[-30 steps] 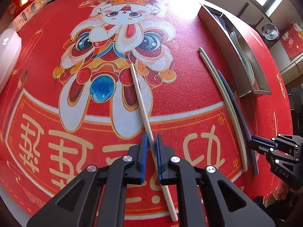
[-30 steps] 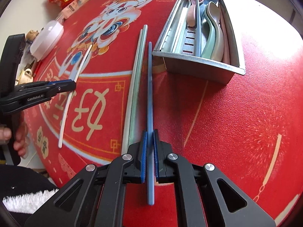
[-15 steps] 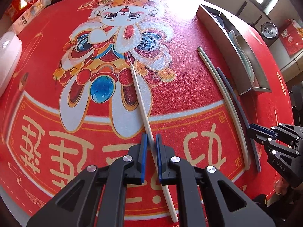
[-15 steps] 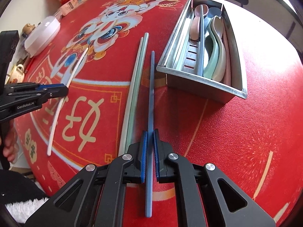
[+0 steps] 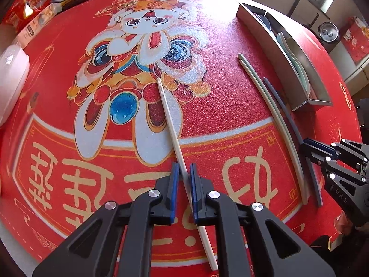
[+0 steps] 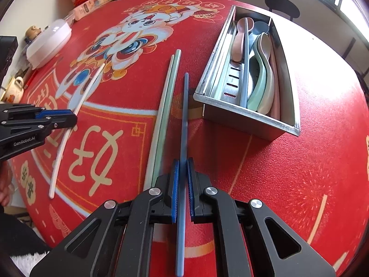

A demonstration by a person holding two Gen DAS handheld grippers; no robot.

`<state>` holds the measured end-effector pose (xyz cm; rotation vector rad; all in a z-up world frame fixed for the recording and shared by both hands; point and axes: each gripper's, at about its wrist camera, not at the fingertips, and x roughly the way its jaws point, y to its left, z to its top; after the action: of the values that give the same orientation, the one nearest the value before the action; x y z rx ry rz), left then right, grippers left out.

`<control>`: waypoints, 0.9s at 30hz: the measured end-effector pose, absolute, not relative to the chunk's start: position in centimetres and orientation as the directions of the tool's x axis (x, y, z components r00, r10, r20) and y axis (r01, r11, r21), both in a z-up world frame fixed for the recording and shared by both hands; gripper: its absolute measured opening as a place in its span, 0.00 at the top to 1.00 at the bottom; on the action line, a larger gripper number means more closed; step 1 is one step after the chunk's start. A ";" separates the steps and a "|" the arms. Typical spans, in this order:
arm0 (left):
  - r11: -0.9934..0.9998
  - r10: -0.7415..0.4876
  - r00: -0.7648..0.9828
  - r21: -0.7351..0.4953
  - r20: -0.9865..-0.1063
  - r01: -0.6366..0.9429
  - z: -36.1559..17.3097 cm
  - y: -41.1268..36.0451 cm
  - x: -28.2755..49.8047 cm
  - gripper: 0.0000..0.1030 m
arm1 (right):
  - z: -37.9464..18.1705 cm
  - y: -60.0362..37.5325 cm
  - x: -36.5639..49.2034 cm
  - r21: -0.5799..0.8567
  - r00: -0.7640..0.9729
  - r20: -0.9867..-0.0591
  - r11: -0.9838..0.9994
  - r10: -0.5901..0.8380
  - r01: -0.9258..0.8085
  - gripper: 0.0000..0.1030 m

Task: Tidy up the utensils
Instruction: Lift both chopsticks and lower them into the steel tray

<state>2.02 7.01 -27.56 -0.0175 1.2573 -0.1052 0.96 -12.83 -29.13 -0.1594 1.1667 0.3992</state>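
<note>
On the red printed tabletop (image 6: 288, 184), a rectangular stainless-steel tray (image 6: 251, 117) holds pastel spoons (image 6: 260, 69) and a blue chopstick. Right tongs (image 6: 182, 177) are clamped on a slim blue chopstick (image 6: 184, 115) beside two pale green chopsticks (image 6: 163, 115). Left tongs (image 5: 183, 177) grip a cream chopstick (image 5: 170, 120).
</note>
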 end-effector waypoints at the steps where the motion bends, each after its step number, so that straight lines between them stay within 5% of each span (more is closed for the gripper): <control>1: 0.995 -0.099 0.305 -0.084 -0.947 0.062 -27.5 7.2 2.0 0.91 | -29.1 -12.8 0.9 0.082 0.333 -0.917 0.919 0.221 -0.385 0.93; 17: 0.967 -0.212 0.358 -0.248 -0.909 -0.056 -25.1 10.8 1.0 0.95 | -27.4 -15.3 0.9 0.283 0.301 -0.877 0.910 0.374 -0.304 0.94; 27: 0.949 -0.290 0.401 -0.316 -0.869 0.002 -22.3 9.8 1.0 0.95 | -25.0 -15.5 1.5 0.346 0.339 -0.832 0.889 0.438 -0.299 0.94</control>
<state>1.04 9.84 -22.35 -0.2837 1.1476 -0.1874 1.54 -15.45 -24.96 0.1404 1.1275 0.4822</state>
